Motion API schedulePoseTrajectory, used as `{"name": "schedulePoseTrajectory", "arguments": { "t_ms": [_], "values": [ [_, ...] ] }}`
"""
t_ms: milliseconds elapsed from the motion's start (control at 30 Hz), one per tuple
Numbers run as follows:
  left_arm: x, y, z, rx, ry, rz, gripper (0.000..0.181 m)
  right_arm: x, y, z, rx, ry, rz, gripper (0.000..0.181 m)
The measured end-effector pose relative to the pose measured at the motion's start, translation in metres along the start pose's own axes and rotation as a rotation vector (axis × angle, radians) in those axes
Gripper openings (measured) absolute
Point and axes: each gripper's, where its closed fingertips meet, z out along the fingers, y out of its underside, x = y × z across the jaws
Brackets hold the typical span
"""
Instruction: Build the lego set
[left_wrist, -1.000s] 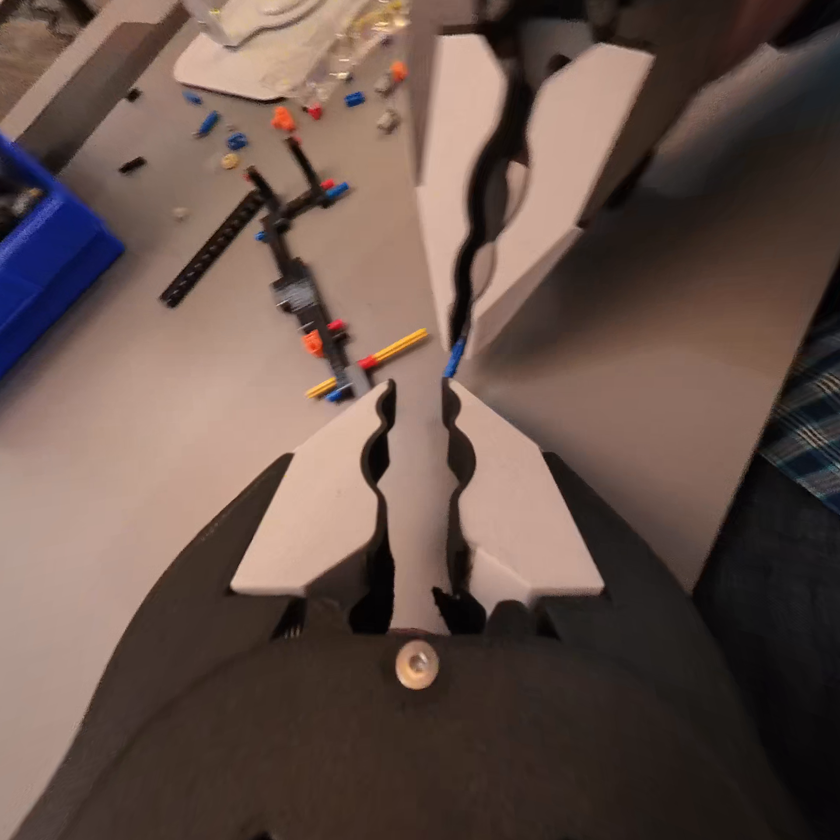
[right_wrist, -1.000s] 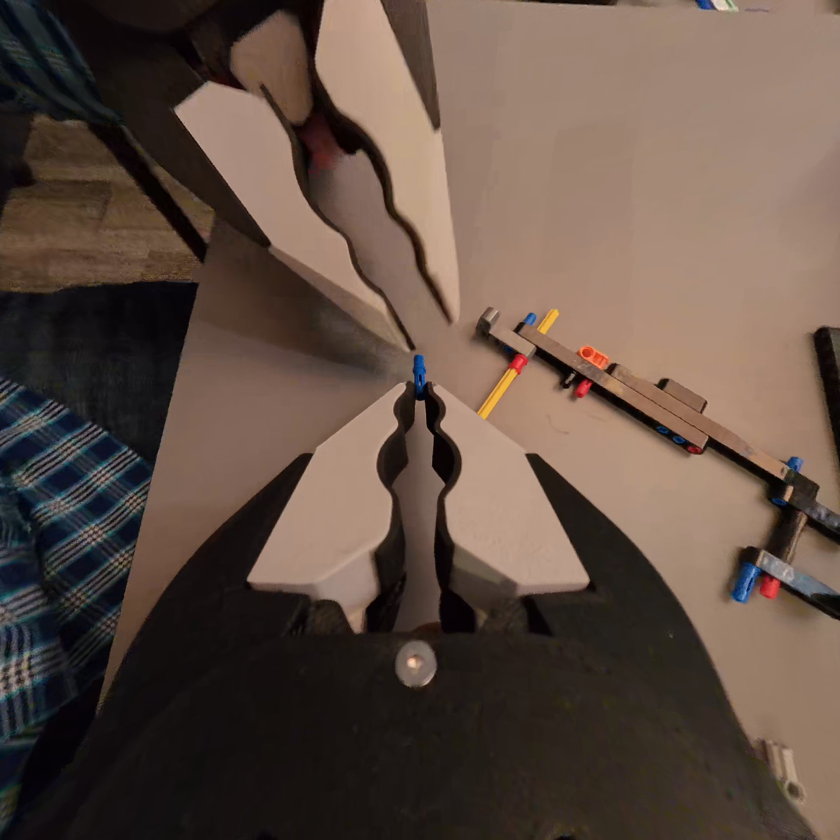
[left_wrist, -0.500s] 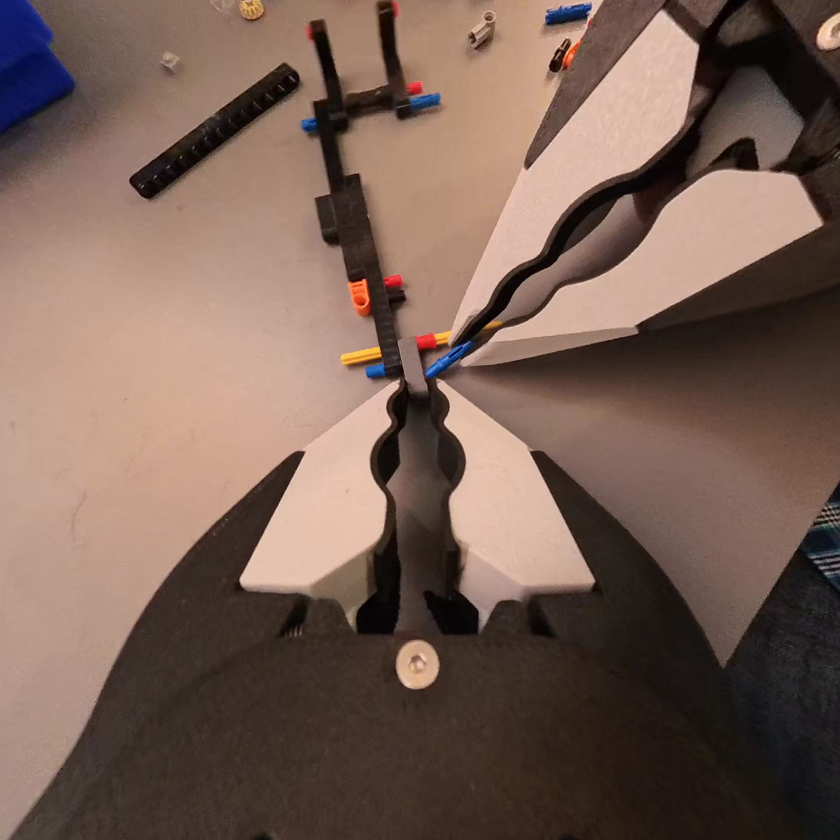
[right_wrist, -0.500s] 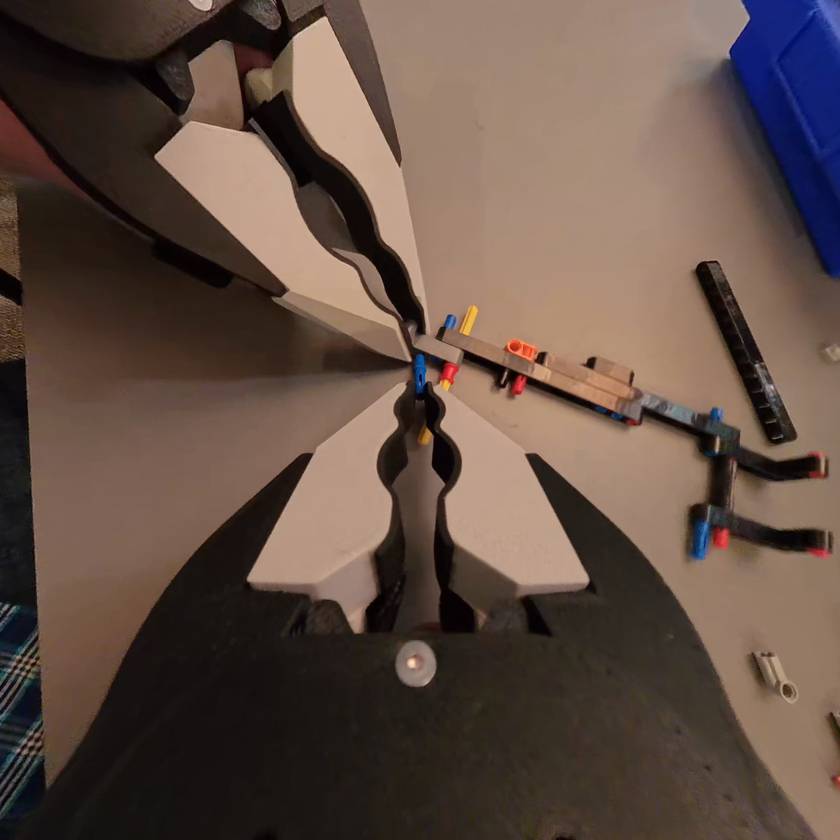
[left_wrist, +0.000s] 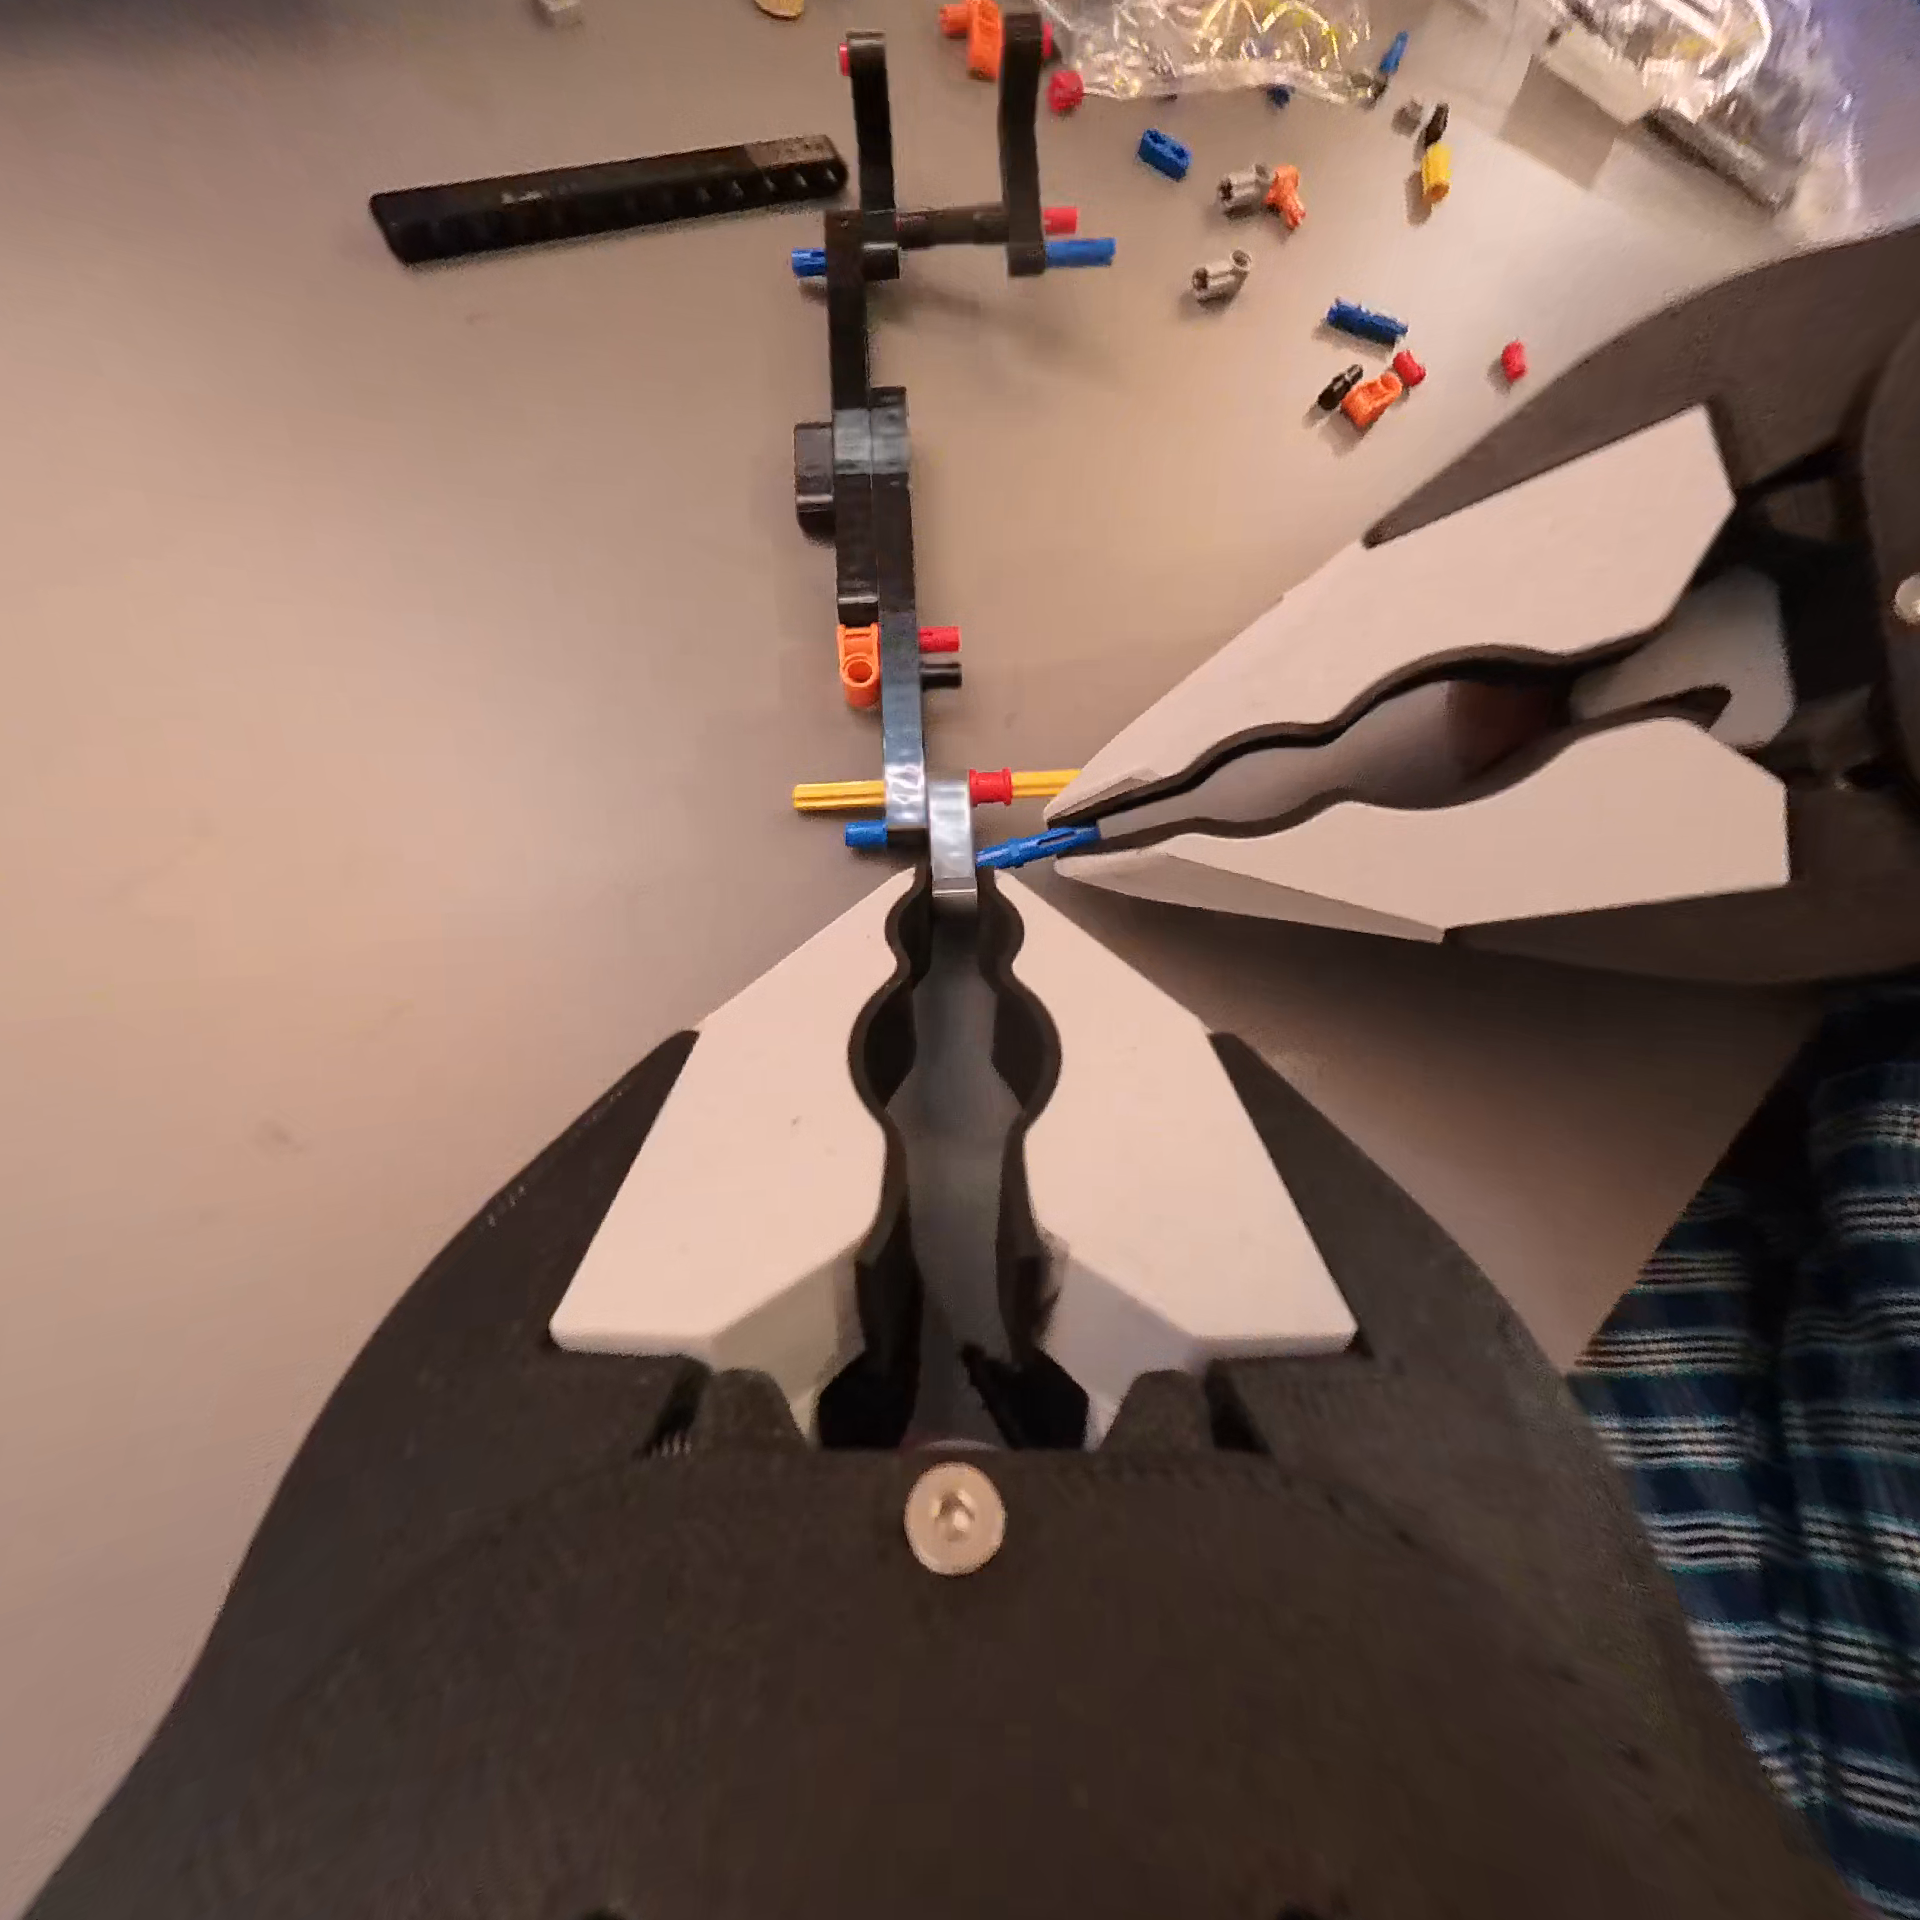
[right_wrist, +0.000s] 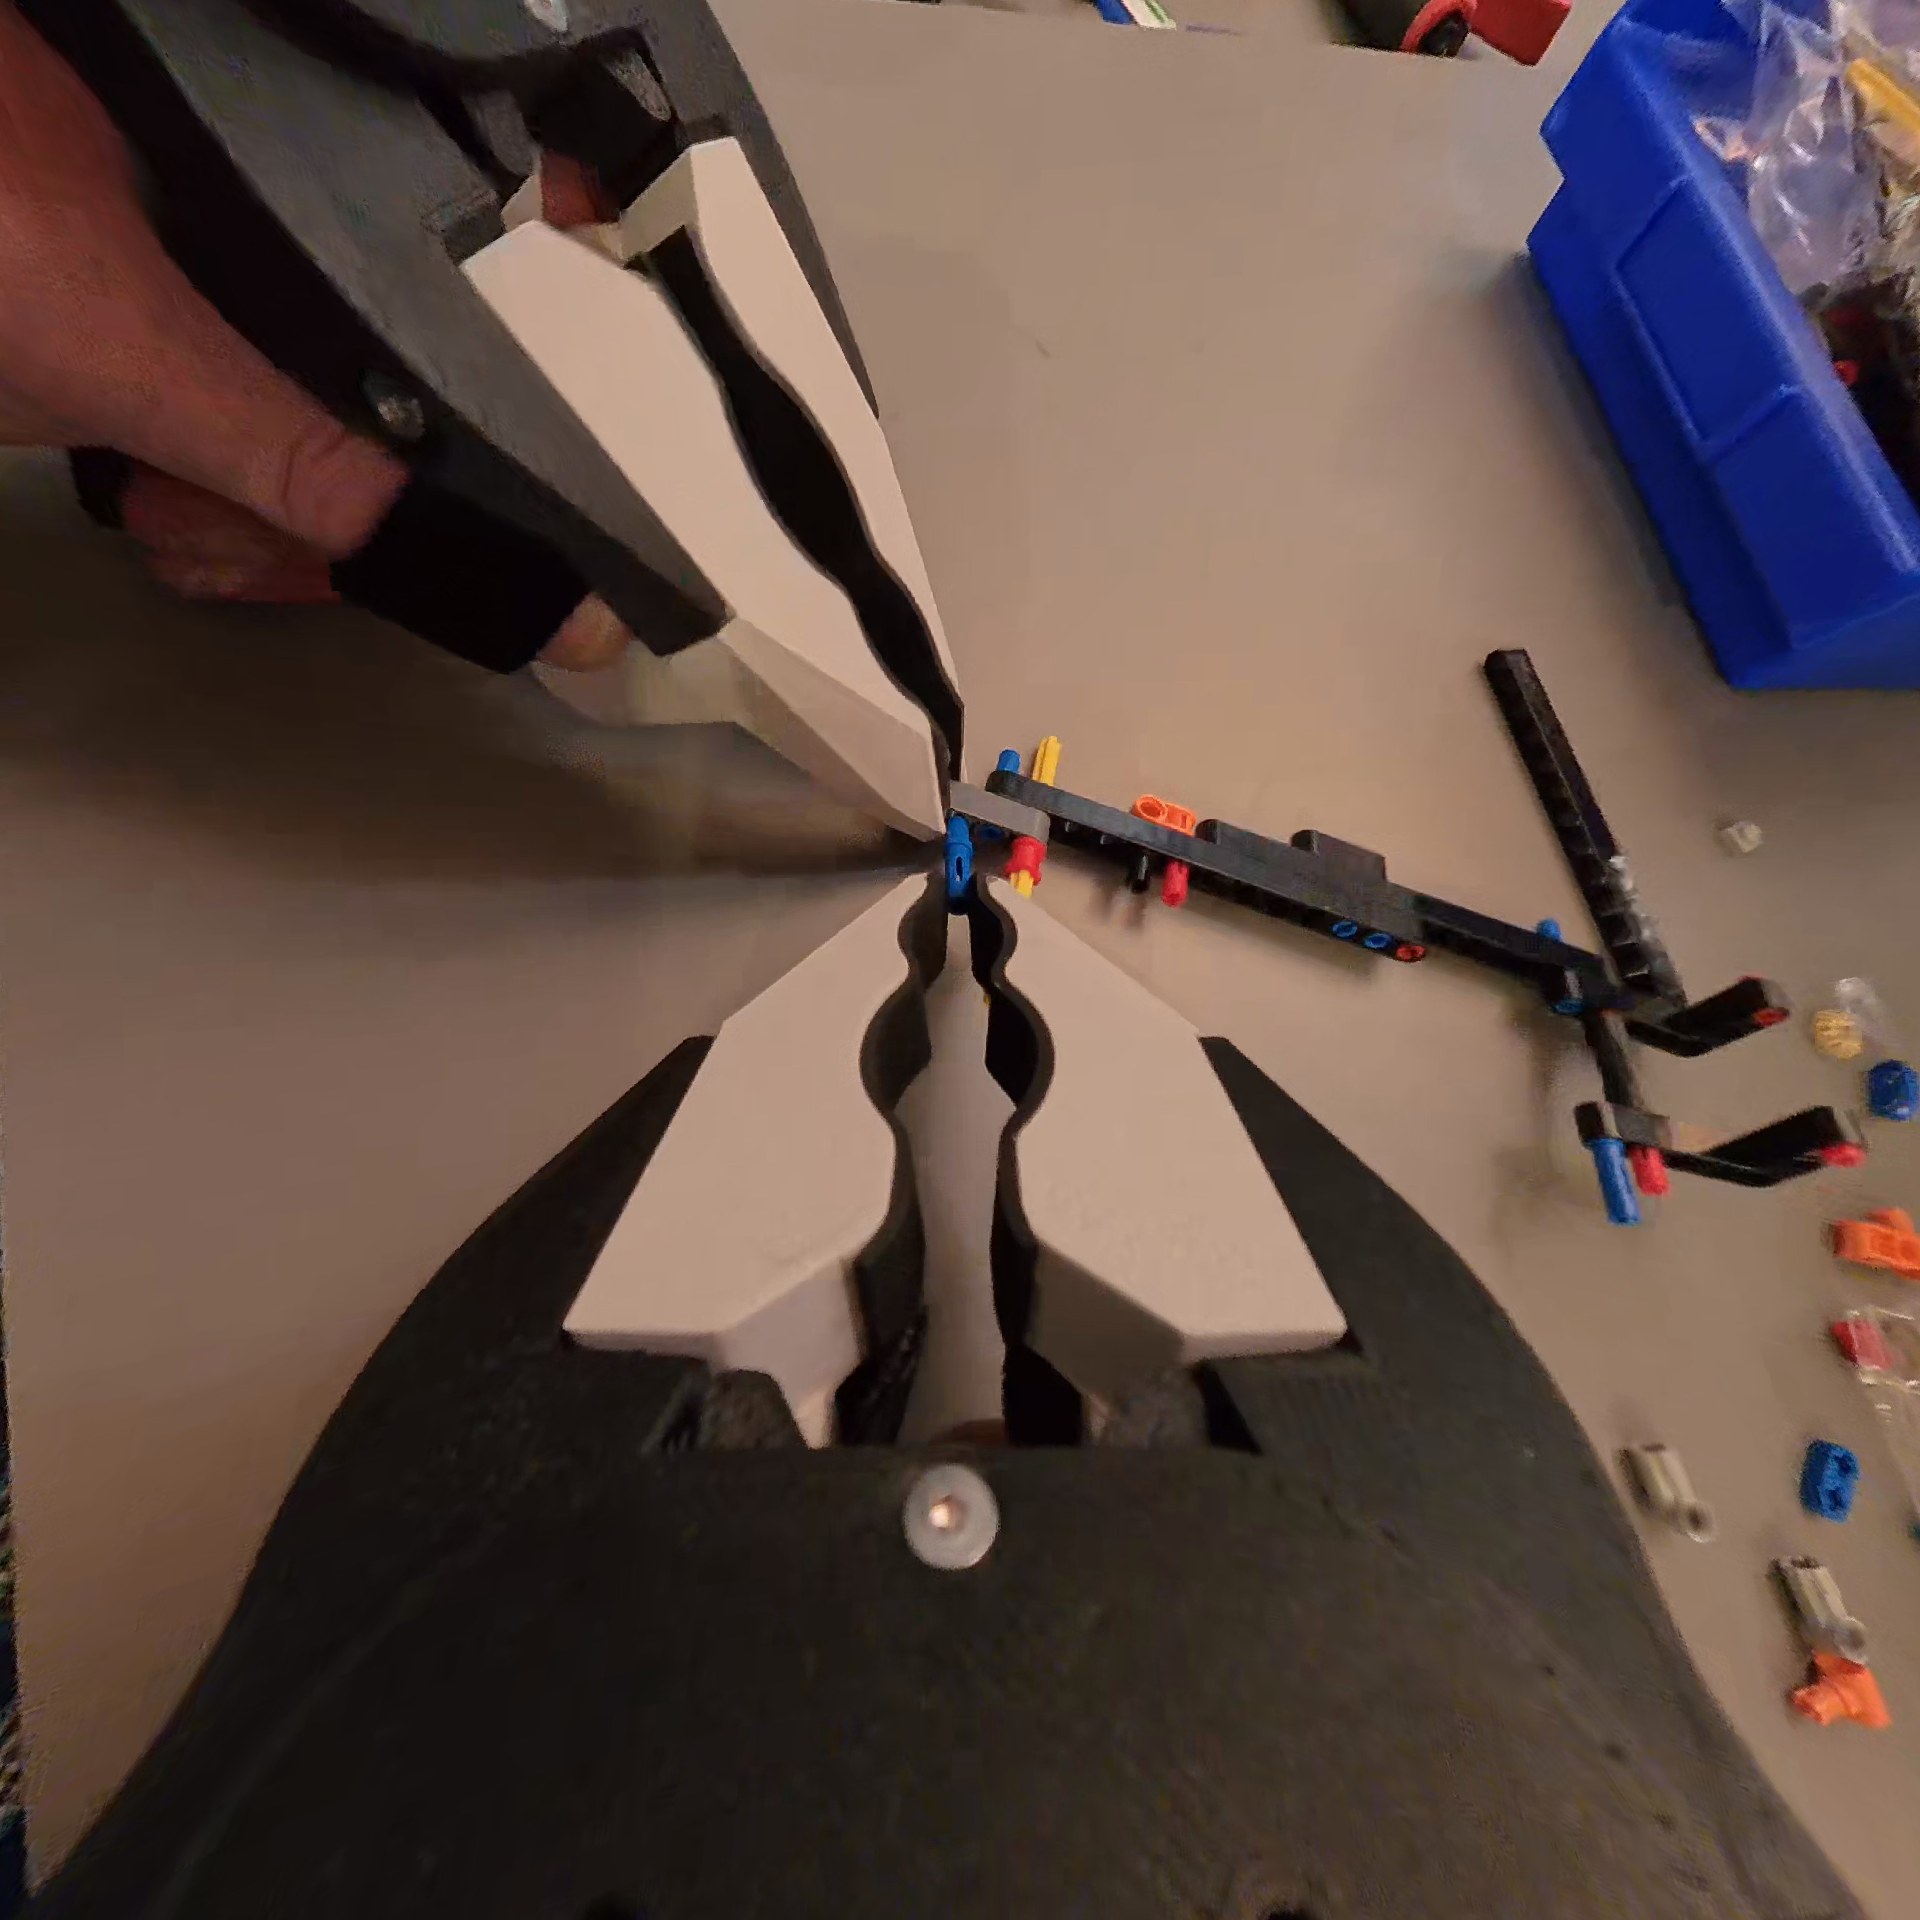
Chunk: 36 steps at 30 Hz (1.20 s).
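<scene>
A long black lego assembly (left_wrist: 871, 499) with red, blue, yellow and orange pins lies on the grey table. Its near end is a grey beam (left_wrist: 951, 831). My left gripper (left_wrist: 954, 888) is shut on that grey beam. My right gripper (left_wrist: 1070, 836) comes in from the right, shut on a blue pin (left_wrist: 1029, 847) whose tip touches the side of the grey beam. In the right wrist view the right gripper (right_wrist: 958, 899) holds the blue pin (right_wrist: 956, 847) against the grey beam (right_wrist: 1003, 818), and the left gripper (right_wrist: 948, 795) clamps that beam from the upper left. The assembly (right_wrist: 1299, 883) runs off to the right.
A loose long black beam (left_wrist: 613, 192) lies beside the assembly's far end. Several small loose pieces (left_wrist: 1361, 384) and a clear plastic bag (left_wrist: 1195, 42) lie at the far right. A blue bin (right_wrist: 1745, 364) stands beyond. The table edge and plaid cloth (left_wrist: 1766, 1351) are near right. My left and right fingertips are right by each other.
Both grippers moved from the near table edge to the assembly. The left gripper closed on the grey end beam. The right gripper brought the blue pin against that beam's side.
</scene>
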Motion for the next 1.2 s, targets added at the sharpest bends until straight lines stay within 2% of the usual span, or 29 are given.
{"name": "schedulePoseTrajectory", "arguments": {
  "t_ms": [267,533,900,1200],
  "values": [
    [-0.0007,-0.0044,-0.0035,0.049,0.060,-0.182,0.005,0.0023,-0.0069,-0.0004,0.034,0.018,0.007,0.002],
    [0.0008,-0.0048,-0.0047,0.053,0.116,-0.236,0.007,0.0030,-0.0068,0.0013,0.043,0.001,0.018,0.002],
    [0.0009,-0.0040,-0.0044,0.059,0.081,-0.217,0.007,0.0011,-0.0058,0.0007,0.041,-0.053,0.009,0.002],
    [0.0005,-0.0019,-0.0034,0.047,0.046,-0.181,0.006,0.0006,-0.0060,0.0018,-0.021,-0.020,-0.100,0.002]
  ]
}}
